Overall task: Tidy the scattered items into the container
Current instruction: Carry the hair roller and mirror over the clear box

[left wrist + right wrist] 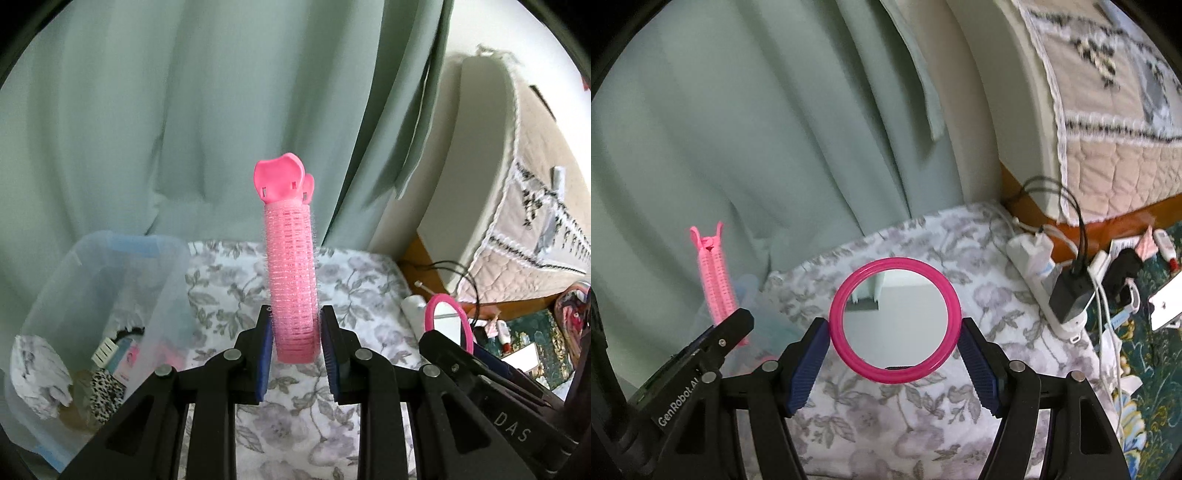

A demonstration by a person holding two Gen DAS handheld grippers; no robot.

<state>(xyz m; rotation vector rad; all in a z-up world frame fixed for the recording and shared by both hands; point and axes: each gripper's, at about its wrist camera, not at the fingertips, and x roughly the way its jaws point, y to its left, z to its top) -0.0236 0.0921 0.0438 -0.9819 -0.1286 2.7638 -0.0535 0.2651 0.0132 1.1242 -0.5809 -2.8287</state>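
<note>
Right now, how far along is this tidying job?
Partly done. The clear container already holds several things, among them a white cloth and a leopard-print piece. In hand: the left gripper is shut on the pink hair roller, upright above the floral cloth, and the right gripper is shut on the pink round mirror. Left to do: drop both into the container.

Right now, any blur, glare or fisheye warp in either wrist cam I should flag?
Left wrist view: pink hair roller in the left gripper is sharp; curtain soft, bed edge bowed by the fisheye, dark corner vignette. Right wrist view: pink round mirror in the right gripper reflects the room without glare; quilt at top right looks smeared.
</note>
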